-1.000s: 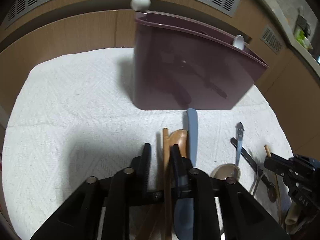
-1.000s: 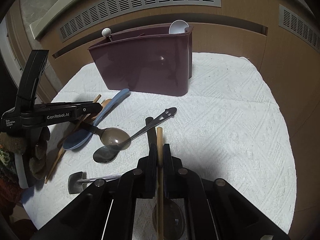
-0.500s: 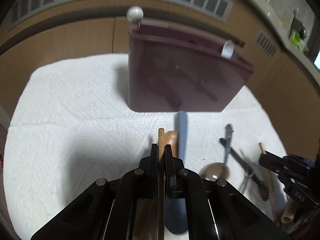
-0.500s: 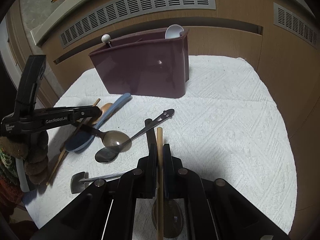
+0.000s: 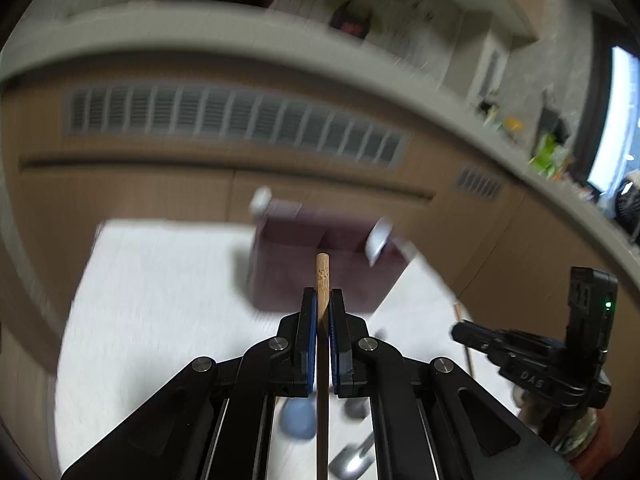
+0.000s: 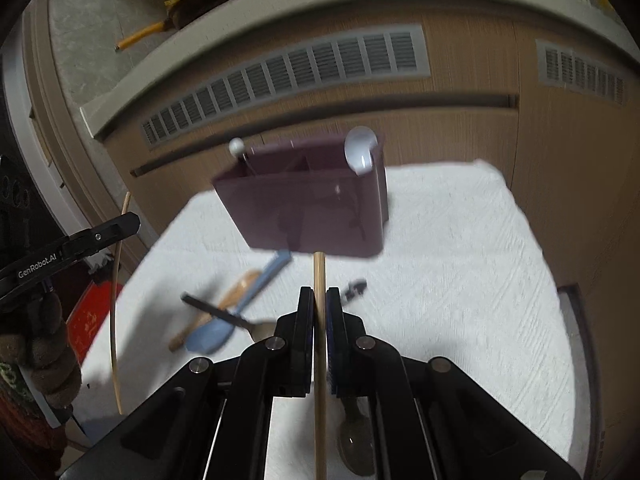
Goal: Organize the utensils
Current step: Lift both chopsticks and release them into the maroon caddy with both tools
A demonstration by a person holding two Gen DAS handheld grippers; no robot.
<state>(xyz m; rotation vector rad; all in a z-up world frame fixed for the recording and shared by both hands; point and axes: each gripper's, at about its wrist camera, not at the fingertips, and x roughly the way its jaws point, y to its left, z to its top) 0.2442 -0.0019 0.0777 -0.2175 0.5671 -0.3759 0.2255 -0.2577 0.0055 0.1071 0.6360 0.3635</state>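
Both grippers tilt downward above the white cloth (image 6: 460,264), each pinching one wooden chopstick: left gripper (image 5: 323,300) clamps the left chopstick (image 5: 322,276), right gripper (image 6: 319,300) clamps the right chopstick (image 6: 319,280). Chopstick tips point toward the maroon utensil holder (image 6: 320,208) near the cloth's far edge. Spoons (image 6: 224,320) lie loose near the cloth's left edge.

maroon caddy (image 6: 308,208), white diamond-textured cloth (image 6: 460,272), blue spoon (image 6: 236,312)
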